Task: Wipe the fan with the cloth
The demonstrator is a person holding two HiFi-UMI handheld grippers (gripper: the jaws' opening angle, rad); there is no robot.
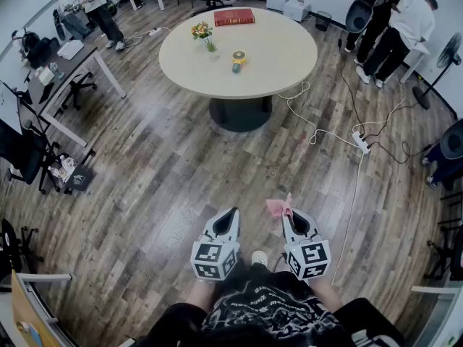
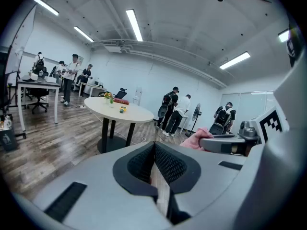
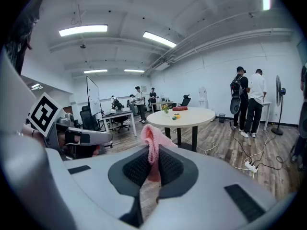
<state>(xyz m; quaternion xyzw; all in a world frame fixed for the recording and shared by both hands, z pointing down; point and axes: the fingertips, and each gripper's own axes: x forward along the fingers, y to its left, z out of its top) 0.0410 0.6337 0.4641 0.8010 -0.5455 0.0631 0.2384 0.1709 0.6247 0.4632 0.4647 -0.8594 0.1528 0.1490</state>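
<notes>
I see open office room. Floor: grey-brown wood planks. Round counter, pale top, dark pedestal, mid-room. Red book near its far edge, small flower vase near its far-left edge. Desk and black office chairs along left side. Power strip with white cables on floor right of counter. Walls white. Ceiling strip lights lit. Whiteboard far back. I make out people standing at room's edges.

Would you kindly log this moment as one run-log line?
left gripper: shut, empty | right gripper: shut on pink cloth | standing fan: across room, untouched
</notes>
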